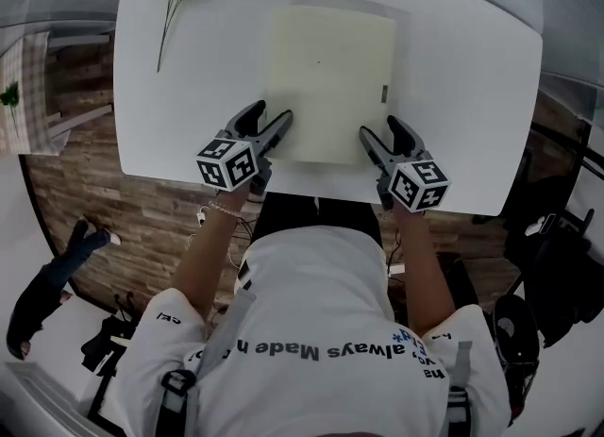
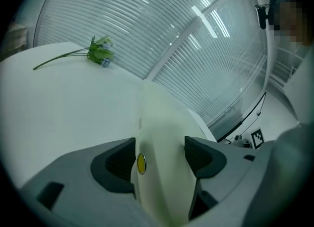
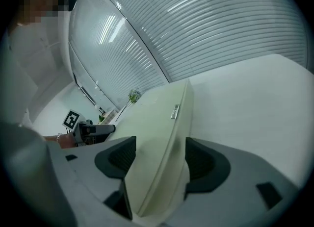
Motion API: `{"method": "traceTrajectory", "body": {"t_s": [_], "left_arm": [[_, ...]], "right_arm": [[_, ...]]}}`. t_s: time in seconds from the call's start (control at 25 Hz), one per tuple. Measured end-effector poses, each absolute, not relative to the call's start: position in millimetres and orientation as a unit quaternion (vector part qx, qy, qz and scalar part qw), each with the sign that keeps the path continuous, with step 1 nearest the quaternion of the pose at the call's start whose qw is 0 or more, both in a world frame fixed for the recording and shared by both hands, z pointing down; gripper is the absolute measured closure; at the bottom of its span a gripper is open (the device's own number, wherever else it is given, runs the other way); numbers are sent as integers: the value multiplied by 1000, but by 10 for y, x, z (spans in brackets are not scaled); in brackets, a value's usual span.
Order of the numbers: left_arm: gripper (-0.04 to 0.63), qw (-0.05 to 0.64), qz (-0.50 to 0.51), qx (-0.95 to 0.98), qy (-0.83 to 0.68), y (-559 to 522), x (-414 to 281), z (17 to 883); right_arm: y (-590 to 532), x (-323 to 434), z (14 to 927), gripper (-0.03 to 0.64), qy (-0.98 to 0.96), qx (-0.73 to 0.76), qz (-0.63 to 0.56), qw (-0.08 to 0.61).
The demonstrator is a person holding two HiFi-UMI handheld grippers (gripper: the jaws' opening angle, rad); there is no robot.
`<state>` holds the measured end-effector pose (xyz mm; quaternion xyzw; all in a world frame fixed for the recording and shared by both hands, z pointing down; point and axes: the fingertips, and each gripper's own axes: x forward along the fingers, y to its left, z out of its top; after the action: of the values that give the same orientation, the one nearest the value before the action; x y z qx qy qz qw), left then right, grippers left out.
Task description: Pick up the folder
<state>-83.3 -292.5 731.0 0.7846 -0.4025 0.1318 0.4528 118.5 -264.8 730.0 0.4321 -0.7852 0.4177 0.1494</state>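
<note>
White desk [image 1: 472, 95], cream folder [image 1: 330, 76] lying flat on it. Left gripper [image 1: 274, 112] and right gripper [image 1: 379, 129] straddle the folder's near edge, jaws wide apart, nothing clamped. Grip and lift yet to come, I'd say.

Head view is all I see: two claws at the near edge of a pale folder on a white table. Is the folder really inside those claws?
Observer: Yes. In the left gripper view the folder sits edge-on between the pads of the left claw, which stand wide apart.
Operator: And the other claw?
Observer: Same in the right gripper view: the edge lies between the pads of the right claw, also wide apart.
Operator: Anything on that edge?
Observer: A small yellow round stud, beside one of the left pads.
</note>
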Motion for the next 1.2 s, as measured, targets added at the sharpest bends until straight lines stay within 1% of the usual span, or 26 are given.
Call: {"method": "traceTrajectory", "body": {"t_s": [0.16, 0.32, 0.76, 1.2], "left_arm": [[311, 481, 118, 779, -384, -2905, -789, 7349], [311, 483, 120, 785, -369, -2901, -761, 7354], [311, 457, 129, 796, -375, -2926, -724, 7234], [311, 397, 104, 826, -386, -3156, -633, 6582]], "right_arm": [[-2611, 1144, 7397, 347, -780, 417, 449, 128], [-2604, 1149, 7402, 347, -781, 408, 458, 116], [-2625, 1135, 7324, 348, -783, 410, 448, 134], [-2859, 1219, 6677, 348, -811, 425, 386, 116]]}}
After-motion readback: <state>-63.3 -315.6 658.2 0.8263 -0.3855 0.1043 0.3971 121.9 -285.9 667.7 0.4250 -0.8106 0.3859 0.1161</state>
